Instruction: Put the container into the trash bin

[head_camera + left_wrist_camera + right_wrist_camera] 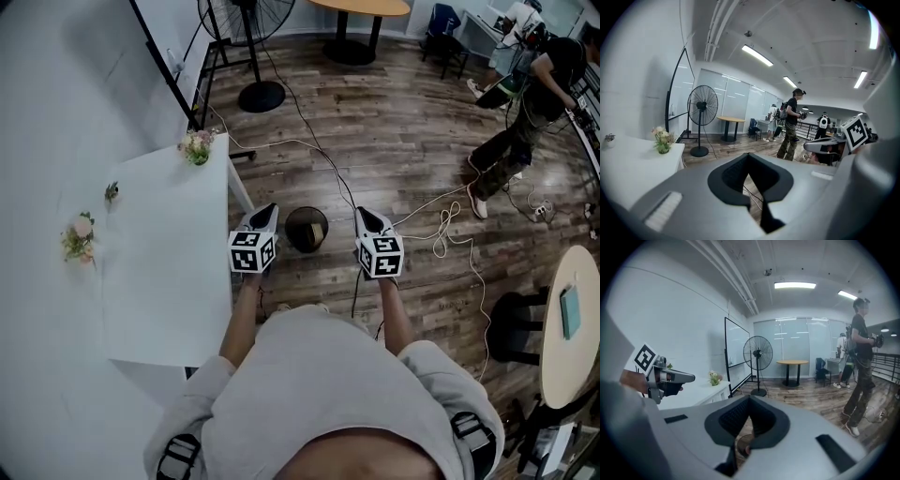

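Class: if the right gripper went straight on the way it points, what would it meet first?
Probably the wooden floor; the trash bin lies left of the right gripper, off its line; depth unclear.

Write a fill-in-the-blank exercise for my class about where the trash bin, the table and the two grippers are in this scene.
The trash bin stands on the ___ floor between the grippers. The container lies ___ the bin. The left gripper and right gripper both have their jaws ___. The white table stands on the same side as the ___ gripper.
Missing words: wooden; inside; shut; left.
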Motion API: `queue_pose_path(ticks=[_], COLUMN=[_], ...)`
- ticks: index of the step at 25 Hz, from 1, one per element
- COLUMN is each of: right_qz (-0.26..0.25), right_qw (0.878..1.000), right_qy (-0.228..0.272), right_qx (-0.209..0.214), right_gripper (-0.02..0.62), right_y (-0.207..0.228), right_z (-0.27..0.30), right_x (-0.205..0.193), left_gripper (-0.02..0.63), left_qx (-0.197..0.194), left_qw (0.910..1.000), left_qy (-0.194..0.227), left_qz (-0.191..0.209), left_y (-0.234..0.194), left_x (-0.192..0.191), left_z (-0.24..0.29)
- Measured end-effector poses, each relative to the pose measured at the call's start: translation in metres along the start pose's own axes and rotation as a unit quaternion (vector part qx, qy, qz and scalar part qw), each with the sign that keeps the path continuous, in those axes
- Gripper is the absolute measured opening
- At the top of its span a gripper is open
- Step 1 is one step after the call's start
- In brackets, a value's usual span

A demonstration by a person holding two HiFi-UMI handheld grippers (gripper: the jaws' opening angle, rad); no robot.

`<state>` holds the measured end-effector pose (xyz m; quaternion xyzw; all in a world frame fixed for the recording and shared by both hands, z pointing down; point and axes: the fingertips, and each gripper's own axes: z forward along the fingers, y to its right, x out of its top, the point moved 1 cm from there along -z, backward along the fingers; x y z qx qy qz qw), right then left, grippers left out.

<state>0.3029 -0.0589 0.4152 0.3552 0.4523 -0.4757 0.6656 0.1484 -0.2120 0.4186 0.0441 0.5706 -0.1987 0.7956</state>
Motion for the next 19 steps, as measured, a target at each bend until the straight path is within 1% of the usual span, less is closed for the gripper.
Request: queue_pose_path(ticks=[7,19], right_qz=[-0.013,-0.014], right_qw=[1.0,1.0], right_qy=[0.002,0.003], right_qx=[0.007,0.01], right_gripper=[0.012,0.012], right_y=[0.003,0.008], right_z=[-0.002,0.002], right_x=[0.002,0.004], left_gripper=[0.011,0.011], left_qx=[0.001,-0.002], left_qw=[1.0,1.0], left_qy=[0.001,-0.003], left_qz=[0.004,0.004], left_y=[0.005,0.012], left_x=[0.001,-0.002], left_z=[0.004,0.011])
